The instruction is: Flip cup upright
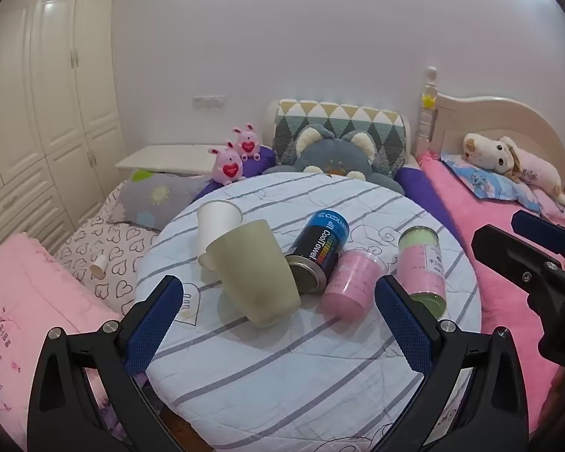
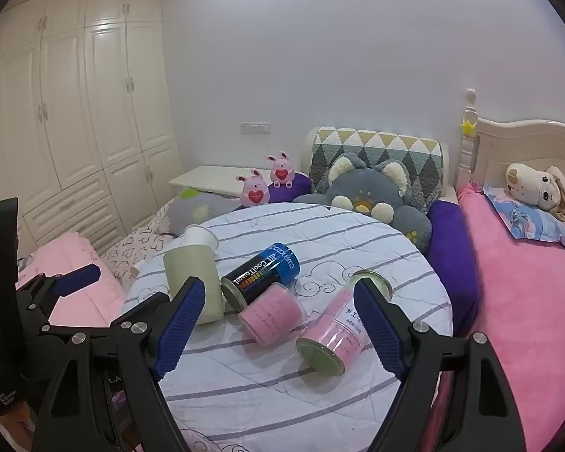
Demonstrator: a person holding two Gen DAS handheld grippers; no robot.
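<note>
Ahead of the wide-open left claw (image 1: 273, 324), the green cup (image 1: 254, 271) lies tipped on the round table (image 1: 282, 376), left of the equally wide, empty right claw (image 2: 278, 327).

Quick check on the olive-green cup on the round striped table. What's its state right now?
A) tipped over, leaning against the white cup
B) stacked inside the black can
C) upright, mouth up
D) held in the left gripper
A: the olive-green plastic cup lies tilted with its closed base toward the camera, resting against the white paper cup, and the open left gripper is not touching it.
</note>
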